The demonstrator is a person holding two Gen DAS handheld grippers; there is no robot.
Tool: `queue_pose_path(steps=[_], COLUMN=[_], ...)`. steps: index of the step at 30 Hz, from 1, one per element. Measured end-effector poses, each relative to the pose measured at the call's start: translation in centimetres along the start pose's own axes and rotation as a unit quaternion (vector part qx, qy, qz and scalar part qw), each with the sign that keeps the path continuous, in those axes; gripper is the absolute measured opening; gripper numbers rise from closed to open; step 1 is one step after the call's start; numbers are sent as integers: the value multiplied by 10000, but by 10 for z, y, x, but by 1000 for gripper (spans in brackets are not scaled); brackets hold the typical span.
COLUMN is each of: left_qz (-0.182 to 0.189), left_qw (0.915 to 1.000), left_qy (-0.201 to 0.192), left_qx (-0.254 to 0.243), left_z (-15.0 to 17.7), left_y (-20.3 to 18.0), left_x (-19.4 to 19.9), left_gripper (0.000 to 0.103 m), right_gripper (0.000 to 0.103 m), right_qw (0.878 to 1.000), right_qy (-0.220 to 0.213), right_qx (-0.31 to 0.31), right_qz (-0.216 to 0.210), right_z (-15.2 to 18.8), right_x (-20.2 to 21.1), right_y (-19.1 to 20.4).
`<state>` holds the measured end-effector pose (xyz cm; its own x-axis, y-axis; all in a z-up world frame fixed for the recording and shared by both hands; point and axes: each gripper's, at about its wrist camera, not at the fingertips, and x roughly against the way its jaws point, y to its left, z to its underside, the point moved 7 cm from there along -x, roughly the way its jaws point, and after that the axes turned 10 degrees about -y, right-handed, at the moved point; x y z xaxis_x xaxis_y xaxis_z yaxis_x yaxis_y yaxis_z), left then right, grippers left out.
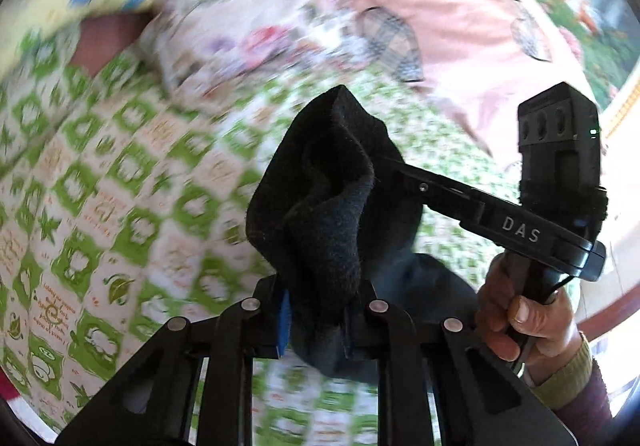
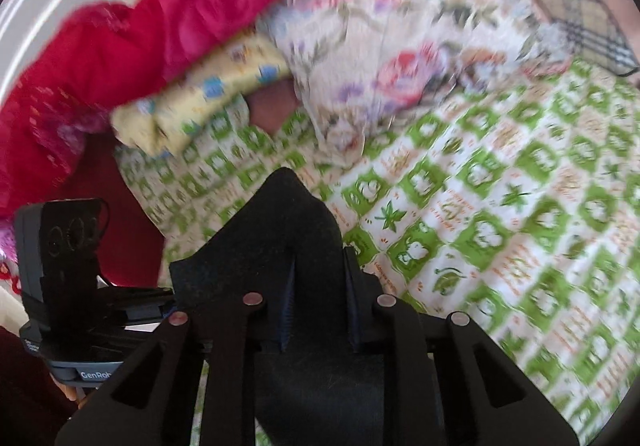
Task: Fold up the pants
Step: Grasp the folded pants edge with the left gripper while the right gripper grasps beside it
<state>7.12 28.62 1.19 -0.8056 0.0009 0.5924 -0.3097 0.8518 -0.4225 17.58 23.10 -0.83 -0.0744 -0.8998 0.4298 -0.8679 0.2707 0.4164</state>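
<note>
The black fleece pants (image 1: pixel 320 198) are bunched and lifted above the green-and-white patterned sheet (image 1: pixel 120 174). My left gripper (image 1: pixel 316 310) is shut on a fold of the pants. The right gripper also shows in the left wrist view (image 1: pixel 384 162), its fingers pinching the same bunch from the right, held by a hand (image 1: pixel 524 318). In the right wrist view my right gripper (image 2: pixel 318 310) is shut on the black pants (image 2: pixel 280 230), which rise in a peak between the fingers. The left gripper's body (image 2: pixel 68 270) sits at the lower left there.
A floral white quilt (image 2: pixel 380 46), a yellow patterned pillow (image 2: pixel 200 94) and a pink-red blanket (image 2: pixel 140 26) are piled at the far side of the bed. A pink cloth (image 1: pixel 440 6) with a plaid patch (image 1: pixel 392 42) lies to the right. The green-and-white sheet (image 2: pixel 500 206) spreads below.
</note>
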Motion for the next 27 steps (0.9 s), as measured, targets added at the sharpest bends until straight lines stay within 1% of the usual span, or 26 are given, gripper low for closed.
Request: queue_pose_path(steps=[1,5,6,12,15,19,27], left_qz=[47,468,526,1005,1217,1395,1636], left_qw=[10000,9982,9977,9915,9872,9818,9734], left_qy=[-34,-145,-152,-159,-90,52,411], left_qx=[-60,-348,-399,-811,-1030,-1289,-1548], left_z=[-2,-9,-8,-2,11,32,76], left_y=[-7,-56,-63,-128,-159,-197,-244], left_x=[2,9,12,15,16,9,-12], left_gripper=[18,18,18,18,18,18,18], right_gripper=[23,22,22,22,22,22,21], right_qw=[9999,9976,9964,9877,9824,9752,9581], right_qy=[-129,-615,-762,-1432,-1702,-1948,-2354], right_qx=[-74,-319,-365,-622,-772,-1040,-1570], right_qz=[-20,-69,-64,3,42,156,432], right_z=[-3,-8,-8,3,15,34,79], right_x=[13,58,72,140,170,201,250], right_y=[-1,-4,-6,-22,-34,-53,-87])
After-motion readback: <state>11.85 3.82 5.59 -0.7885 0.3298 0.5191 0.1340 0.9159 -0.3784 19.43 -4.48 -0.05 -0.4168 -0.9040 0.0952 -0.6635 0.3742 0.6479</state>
